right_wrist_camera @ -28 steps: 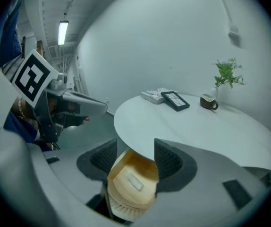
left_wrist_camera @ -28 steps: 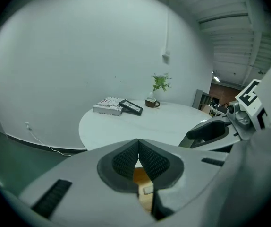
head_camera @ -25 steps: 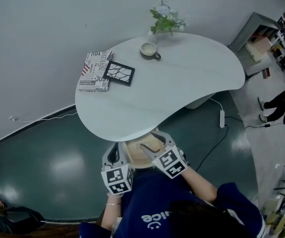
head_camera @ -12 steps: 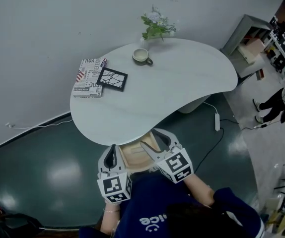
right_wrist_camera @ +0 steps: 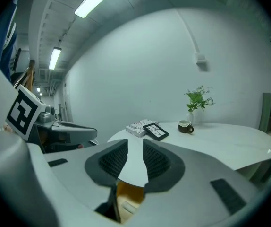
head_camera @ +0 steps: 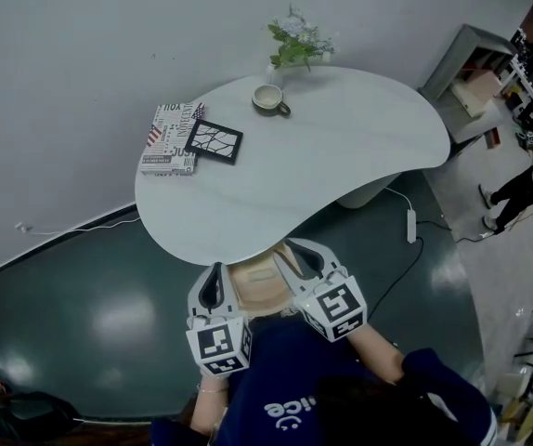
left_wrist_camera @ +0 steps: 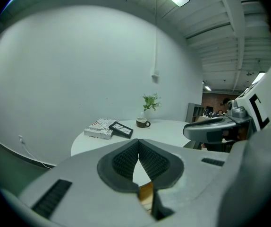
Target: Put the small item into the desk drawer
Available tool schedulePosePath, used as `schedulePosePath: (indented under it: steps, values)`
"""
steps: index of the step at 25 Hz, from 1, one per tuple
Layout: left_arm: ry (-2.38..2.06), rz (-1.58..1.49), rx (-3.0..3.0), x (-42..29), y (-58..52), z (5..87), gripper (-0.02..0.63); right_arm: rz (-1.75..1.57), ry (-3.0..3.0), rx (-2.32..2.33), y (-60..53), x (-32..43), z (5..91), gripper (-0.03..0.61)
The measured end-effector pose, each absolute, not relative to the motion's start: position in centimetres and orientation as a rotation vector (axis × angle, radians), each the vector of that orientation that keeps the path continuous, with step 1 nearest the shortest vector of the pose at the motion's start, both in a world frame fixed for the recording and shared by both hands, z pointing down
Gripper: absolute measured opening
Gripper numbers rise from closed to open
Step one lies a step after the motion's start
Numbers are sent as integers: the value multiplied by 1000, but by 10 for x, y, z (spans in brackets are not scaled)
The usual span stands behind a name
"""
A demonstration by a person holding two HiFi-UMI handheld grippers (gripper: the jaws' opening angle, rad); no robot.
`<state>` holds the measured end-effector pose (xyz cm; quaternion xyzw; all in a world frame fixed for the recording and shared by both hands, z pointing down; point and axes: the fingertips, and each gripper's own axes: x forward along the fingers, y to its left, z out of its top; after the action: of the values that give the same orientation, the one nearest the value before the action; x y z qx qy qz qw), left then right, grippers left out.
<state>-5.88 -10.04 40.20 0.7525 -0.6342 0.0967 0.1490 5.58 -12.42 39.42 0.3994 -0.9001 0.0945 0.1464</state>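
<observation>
Below the near edge of the white table (head_camera: 341, 175) the wooden drawer (head_camera: 248, 301) stands pulled out. A small pale flat item (head_camera: 262, 276) lies inside it and shows again low in the right gripper view (right_wrist_camera: 126, 206). My right gripper (head_camera: 291, 256) hovers over the drawer's right side. Its jaws (right_wrist_camera: 135, 148) are closing with a narrow gap and nothing between them. My left gripper (head_camera: 214, 277) sits at the drawer's left edge. Its pads (left_wrist_camera: 138, 143) meet at the tip and hold nothing.
At the table's far left a patterned book (head_camera: 169, 137) lies with a black frame (head_camera: 214, 140) leaning on it. A cup (head_camera: 268, 98) and a small plant (head_camera: 296, 40) stand at the back. A power strip (head_camera: 412, 226) lies on the dark floor at right.
The right gripper has drawn back a little from the drawer and its jaws have narrowed. The small item now lies free in the drawer. The left gripper has barely moved.
</observation>
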Motion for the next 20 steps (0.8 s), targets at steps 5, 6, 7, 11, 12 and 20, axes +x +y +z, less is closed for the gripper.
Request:
schedulePosePath:
  steps: [5, 6, 7, 11, 12, 20]
  values:
    - [-1833, 295, 2169, -56, -99, 399, 5, 294, -2614, 1157, -123, 57, 397, 24]
    - [-1834, 296, 2167, -56, -99, 399, 5, 296, -2613, 1156, -124, 57, 398, 12]
    - [-1836, 299, 2167, -56, -99, 399, 5, 299, -2610, 1156, -124, 58, 400, 9]
    - [-1840, 307, 2159, -56, -99, 399, 5, 307, -2605, 1170, -125, 60, 402, 8]
    - [-1843, 305, 2156, -56, -99, 399, 5, 299, -2607, 1177, -127, 61, 401, 8]
    - [-1870, 289, 2136, -57, -103, 397, 5, 189, -2584, 1181, -134, 63, 397, 8]
